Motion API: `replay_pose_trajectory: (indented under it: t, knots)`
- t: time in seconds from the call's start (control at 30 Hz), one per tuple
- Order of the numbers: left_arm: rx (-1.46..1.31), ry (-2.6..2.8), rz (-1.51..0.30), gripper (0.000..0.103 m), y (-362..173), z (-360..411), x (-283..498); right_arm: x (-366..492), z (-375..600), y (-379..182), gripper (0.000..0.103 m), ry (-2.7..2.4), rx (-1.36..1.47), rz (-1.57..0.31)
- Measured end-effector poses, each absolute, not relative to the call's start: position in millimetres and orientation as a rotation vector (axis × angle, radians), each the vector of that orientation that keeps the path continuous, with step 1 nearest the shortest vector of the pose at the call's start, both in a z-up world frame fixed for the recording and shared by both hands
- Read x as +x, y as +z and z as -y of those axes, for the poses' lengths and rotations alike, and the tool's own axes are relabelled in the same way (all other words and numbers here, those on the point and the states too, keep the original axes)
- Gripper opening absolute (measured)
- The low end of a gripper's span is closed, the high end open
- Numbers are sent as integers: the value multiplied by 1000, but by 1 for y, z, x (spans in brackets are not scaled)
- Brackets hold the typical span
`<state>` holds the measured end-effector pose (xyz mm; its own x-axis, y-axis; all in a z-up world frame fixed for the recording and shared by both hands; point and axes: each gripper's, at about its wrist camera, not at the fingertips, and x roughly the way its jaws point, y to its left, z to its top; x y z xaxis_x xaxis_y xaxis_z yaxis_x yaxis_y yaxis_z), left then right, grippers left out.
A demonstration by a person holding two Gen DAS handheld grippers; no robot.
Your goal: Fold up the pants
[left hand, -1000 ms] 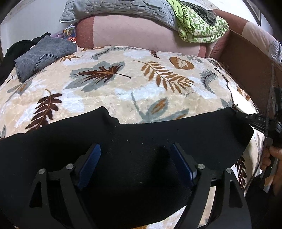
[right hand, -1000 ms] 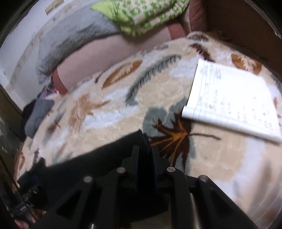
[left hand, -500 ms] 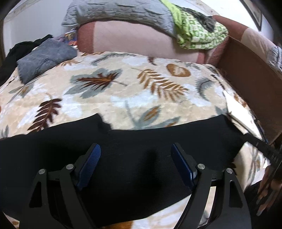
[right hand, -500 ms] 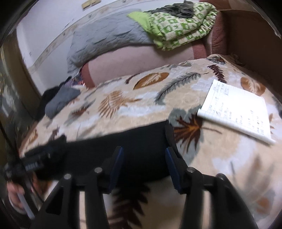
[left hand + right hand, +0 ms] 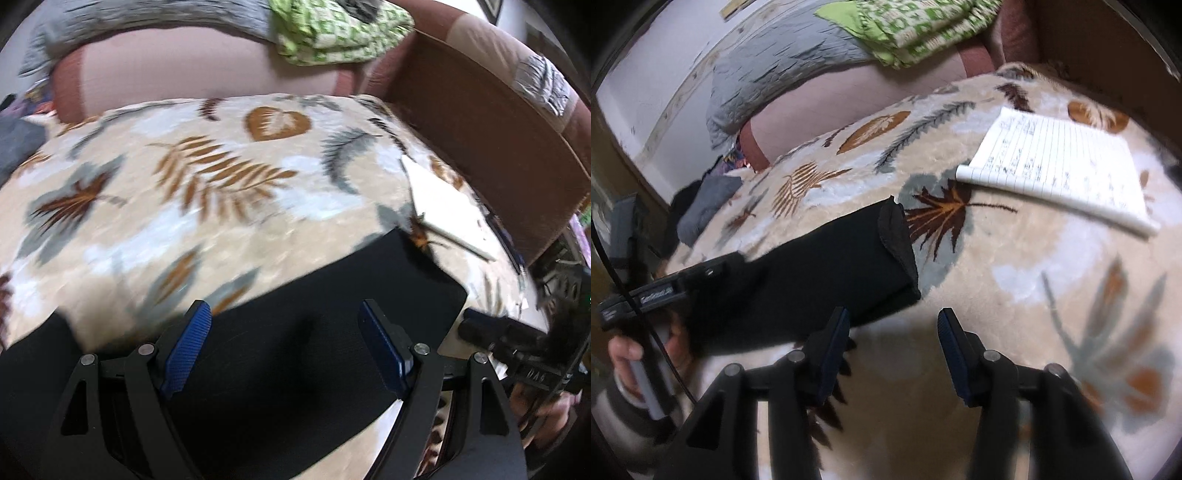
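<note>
My left gripper (image 5: 284, 343) is spread wide over the black pants (image 5: 280, 317), gripping nothing; the cloth lies flat beneath and ahead of its blue pads (image 5: 186, 349). My right gripper (image 5: 892, 347) is parted too and empty, with the pants' folded end (image 5: 827, 266) just ahead to its left on the leaf-print blanket (image 5: 1015, 266). A lined notepad (image 5: 1060, 166) lies further ahead to the right.

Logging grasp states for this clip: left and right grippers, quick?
Left gripper: open, above the black pants, gripping nothing.
Right gripper: open, empty, beside the pants.
</note>
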<state>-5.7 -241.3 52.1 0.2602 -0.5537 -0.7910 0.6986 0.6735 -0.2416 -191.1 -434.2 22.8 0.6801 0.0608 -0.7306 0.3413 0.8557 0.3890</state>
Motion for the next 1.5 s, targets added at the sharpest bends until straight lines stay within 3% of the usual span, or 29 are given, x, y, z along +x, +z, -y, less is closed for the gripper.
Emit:
replay_pose_trajectory:
  t: [0.1, 0.4, 0.67, 0.83, 0.87, 0.9, 0.93, 0.97, 1.03, 1.13, 1.5]
  knots:
    - [215, -919, -1030, 82, 49, 267, 0, -184, 434, 15, 52, -133, 577, -832]
    - [267, -1079, -1111, 82, 38, 335, 10, -179, 434, 6, 68, -75, 647, -767]
    - [270, -1166, -1207, 85, 17, 377, 19, -171, 442, 1, 69, -59, 720, -728]
    - [383, -1194, -1107, 85, 13, 390, 6, -165, 444, 0, 68, -73, 736, -710]
    - [394, -1191, -1089, 81, 12, 391, 3, -164, 443, 1, 65, -80, 728, -712]
    - [426, -1188, -1059, 78, 11, 393, -2, -162, 443, 0, 45, -92, 718, -720]
    - [450, -1188, -1038, 70, 11, 394, -4, -160, 444, -1, 13, -101, 712, -735]
    - [460, -1205, -1021, 51, 12, 394, -7, -158, 445, -5, 10, -87, 733, -755]
    - [429, -1256, -1045, 23, 15, 392, -7, -158, 448, -3, 9, -77, 754, -739]
    - [397, -1257, -1053, 10, 21, 390, -6, -161, 437, 16, 9, -74, 649, -707]
    - [186, -1218, -903, 7, 124, 294, 11, -157, 351, 108, 9, 85, 401, -564]
